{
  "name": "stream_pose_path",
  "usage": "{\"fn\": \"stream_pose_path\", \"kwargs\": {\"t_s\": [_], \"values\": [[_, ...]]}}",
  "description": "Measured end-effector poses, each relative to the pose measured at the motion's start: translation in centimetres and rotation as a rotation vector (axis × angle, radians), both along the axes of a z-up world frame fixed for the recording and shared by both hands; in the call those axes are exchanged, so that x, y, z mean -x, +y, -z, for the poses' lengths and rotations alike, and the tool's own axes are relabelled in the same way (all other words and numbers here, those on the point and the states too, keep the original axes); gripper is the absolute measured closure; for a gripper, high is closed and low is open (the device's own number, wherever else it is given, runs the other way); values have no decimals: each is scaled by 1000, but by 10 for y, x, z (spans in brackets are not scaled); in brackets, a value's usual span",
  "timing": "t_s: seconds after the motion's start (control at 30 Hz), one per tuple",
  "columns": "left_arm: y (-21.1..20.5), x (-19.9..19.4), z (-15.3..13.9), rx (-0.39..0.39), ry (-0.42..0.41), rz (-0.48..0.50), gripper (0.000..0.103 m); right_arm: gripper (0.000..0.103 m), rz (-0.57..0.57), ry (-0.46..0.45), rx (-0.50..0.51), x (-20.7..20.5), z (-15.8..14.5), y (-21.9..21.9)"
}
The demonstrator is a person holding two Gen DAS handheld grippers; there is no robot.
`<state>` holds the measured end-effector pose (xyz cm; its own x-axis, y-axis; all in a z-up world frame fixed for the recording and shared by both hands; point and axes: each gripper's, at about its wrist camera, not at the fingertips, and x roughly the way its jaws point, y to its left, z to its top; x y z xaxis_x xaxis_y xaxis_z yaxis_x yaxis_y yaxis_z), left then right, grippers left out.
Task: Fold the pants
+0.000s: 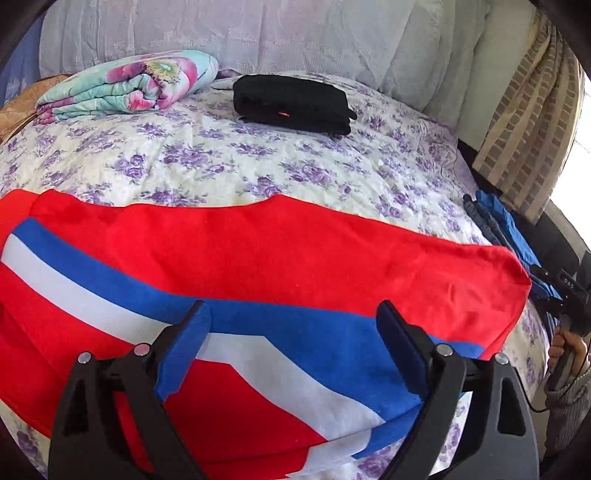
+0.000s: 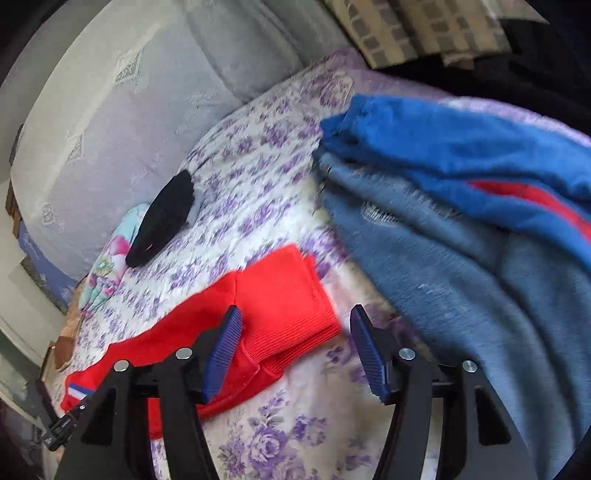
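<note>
Pants (image 1: 236, 251): red, with a blue and white stripe running along the leg, lying flat across the flowered bedspread (image 1: 207, 155) in the near half of the left wrist view, spanning from 9 o'clock to 3 o'clock. In the right wrist view the ribbed red cuff (image 2: 291, 295) sits near centre, with the rest of the leg trailing off toward 8 o'clock. Left gripper (image 1: 291, 343): jaws wide apart, nothing clamped; the striped fabric shows in the gap below the blue pads, and contact cannot be judged. Right gripper (image 2: 295, 350): jaws apart, nothing pinched; the left pad overlaps the edge of the cuff in the picture, the right pad stands over bare bedspread. Whether that left pad touches cloth cannot be told. Other items: a folded black garment (image 1: 291, 103) at 12 o'clock on the bed, well apart from the pants; a folded floral quilt (image 1: 125, 85) at 11 o'clock; a pale padded headboard (image 1: 258, 33) behind both. In the right wrist view, a heap of blue clothes (image 2: 461, 221) fills the area from 1 to 4 o'clock, somewhat blurred. A hand (image 1: 569, 350) holding the other gripper's handle shows at 3 o'clock in the left wrist view.
</note>
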<state>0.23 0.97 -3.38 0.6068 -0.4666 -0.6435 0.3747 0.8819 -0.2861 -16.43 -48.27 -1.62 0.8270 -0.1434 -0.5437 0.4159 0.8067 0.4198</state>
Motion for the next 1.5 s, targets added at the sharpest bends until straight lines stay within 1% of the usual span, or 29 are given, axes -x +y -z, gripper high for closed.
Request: {"fn": "stream_pose_path", "kwargs": {"t_s": [0.03,0.07,0.13,0.2,0.23,0.27,0.3,0.33,0.37,0.4,0.43,0.47,0.53,0.6,0.67,0.7,0.73,0.77,0.8,0.83,0.9,0.93,1.03,1.13,1.2,1.3,1.33,1.4,1.5], "values": [[7,-1,-2,19,-1,-20,15,40,7,-26,41,4,-10,5],[15,-2,-5,41,-12,-34,15,40,-24,-54,77,4,-20,16],[31,-2,-13,51,-45,-87,15,38,-149,-72,135,-11,-35,49],[48,-5,-16,40,-59,-140,14,20,-325,-39,160,-38,-36,88],[59,-8,-14,34,-49,-171,14,18,-409,-7,158,-52,-30,106],[68,-12,-8,36,-22,-187,15,18,-482,51,151,-68,-18,123],[74,-16,-2,40,7,-178,15,18,-539,128,133,-84,-2,135],[75,-15,2,24,1,-164,18,18,-582,225,100,-100,19,145],[71,-10,4,-10,-31,-153,19,15,-581,276,110,-109,35,152],[66,-5,4,-49,-56,-145,18,12,-570,252,173,-106,34,162],[63,-1,4,-78,-70,-148,18,13,-589,262,207,-108,27,171],[61,1,2,-83,-82,-149,16,13,-634,227,193,-107,17,178],[68,2,-5,-16,-100,-142,13,13,-704,110,184,-105,-10,193],[79,0,-10,84,-113,-154,12,13,-780,56,194,-118,-33,214],[89,-2,-11,172,-130,-181,11,13,-849,16,170,-140,-46,234],[92,-3,-9,192,-134,-190,11,15,-882,15,153,-156,-49,244],[90,-5,-6,188,-134,-190,11,16,-916,17,142,-170,-51,255],[86,-7,-2,170,-116,-179,10,21,-949,22,143,-184,-50,267],[82,-9,-1,148,-104,-165,9,29,-977,36,152,-200,-47,277],[78,-9,-2,131,-108,-159,6,35,-1004,59,152,-216,-43,288],[77,-9,-2,134,-108,-150,5,58,-1054,118,99,-247,-29,303],[78,-8,-1,142,-109,-148,5,62,-1066,146,72,-259,-20,308],[82,-6,-1,165,-119,-141,5,63,-1081,214,64,-284,-1,318],[83,-6,-1,180,-117,-130,5,64,-1114,255,56,-297,10,324],[82,-8,0,183,-110,-123,5,68,-1155,291,64,-300,17,332],[82,-10,0,188,-103,-116,5,69,-1213,332,101,-298,29,345],[82,-9,1,189,-102,-115,5,71,-1214,335,113,-297,31,346],[82,-10,1,191,-98,-112,5,81,-1211,317,113,-294,31,345],[82,-11,1,191,-94,-110,5,86,-1215,270,190,-284,18,349]]}}
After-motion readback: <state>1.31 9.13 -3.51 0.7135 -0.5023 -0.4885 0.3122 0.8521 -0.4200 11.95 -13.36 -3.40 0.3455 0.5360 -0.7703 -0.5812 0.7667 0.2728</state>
